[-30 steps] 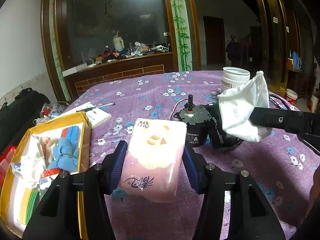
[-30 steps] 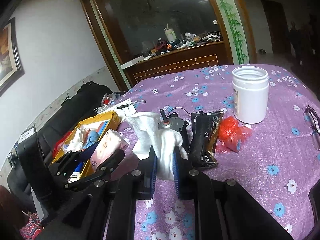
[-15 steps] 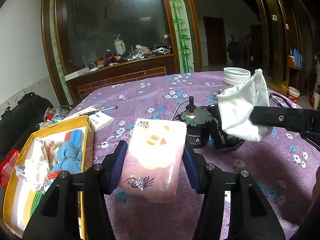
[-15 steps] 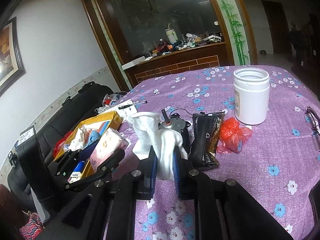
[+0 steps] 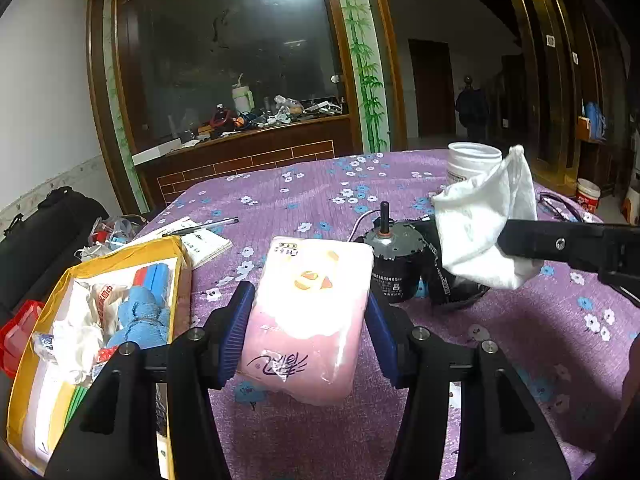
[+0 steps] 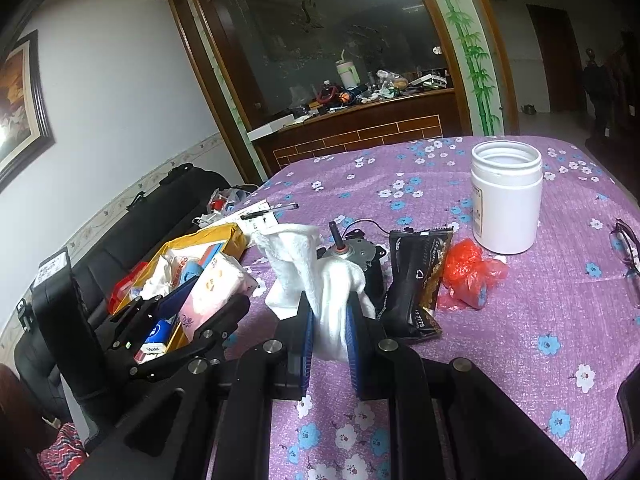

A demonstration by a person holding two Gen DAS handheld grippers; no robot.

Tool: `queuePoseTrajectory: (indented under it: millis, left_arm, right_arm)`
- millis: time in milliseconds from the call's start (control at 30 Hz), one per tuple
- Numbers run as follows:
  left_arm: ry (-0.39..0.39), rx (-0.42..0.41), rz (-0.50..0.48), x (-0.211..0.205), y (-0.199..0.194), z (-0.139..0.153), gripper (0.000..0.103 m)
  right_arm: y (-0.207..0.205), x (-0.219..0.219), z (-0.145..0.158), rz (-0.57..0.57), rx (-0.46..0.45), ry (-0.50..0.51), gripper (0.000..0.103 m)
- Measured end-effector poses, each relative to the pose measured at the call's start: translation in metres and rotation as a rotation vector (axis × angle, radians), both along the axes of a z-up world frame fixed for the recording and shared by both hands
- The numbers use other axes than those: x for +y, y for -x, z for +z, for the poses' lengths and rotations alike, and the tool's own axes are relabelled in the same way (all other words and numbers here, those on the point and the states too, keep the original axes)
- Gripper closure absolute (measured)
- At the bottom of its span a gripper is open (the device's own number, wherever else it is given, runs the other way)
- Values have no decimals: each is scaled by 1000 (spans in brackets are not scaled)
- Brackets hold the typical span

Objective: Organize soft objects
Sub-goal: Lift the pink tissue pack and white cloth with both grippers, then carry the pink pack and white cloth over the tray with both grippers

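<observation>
Both fingers (image 5: pixel 240 320) squeeze the pink tissue pack (image 5: pixel 308 316).

**Hidden and cut off**

The white jar (image 5: pixel 474 162) is half hidden behind the white cloth (image 5: pixel 484 232). At nine o'clock, the yellow box (image 5: pixel 120 254) runs off the frame's edge. The glasses (image 6: pixel 624 248) are cropped at three o'clock.
</observation>
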State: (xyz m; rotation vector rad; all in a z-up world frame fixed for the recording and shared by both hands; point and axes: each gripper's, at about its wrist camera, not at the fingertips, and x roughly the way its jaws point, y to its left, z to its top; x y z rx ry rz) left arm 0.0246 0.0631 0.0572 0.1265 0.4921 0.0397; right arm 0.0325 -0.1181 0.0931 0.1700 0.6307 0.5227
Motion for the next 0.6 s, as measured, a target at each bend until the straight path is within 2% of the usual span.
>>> queuePoseTrajectory:
  millis: [300, 433, 600]
  left_arm:
    - [114, -10, 47, 43, 17, 23, 49]
    - [136, 1, 109, 79, 31, 25, 49]
    - [178, 9, 203, 128, 52, 26, 49]
  right_arm:
    - [0, 9, 2, 21, 23, -9, 88]
    - [9, 35, 3, 103, 57, -19, 88]
    - [20, 88, 7, 219, 87, -31, 88]
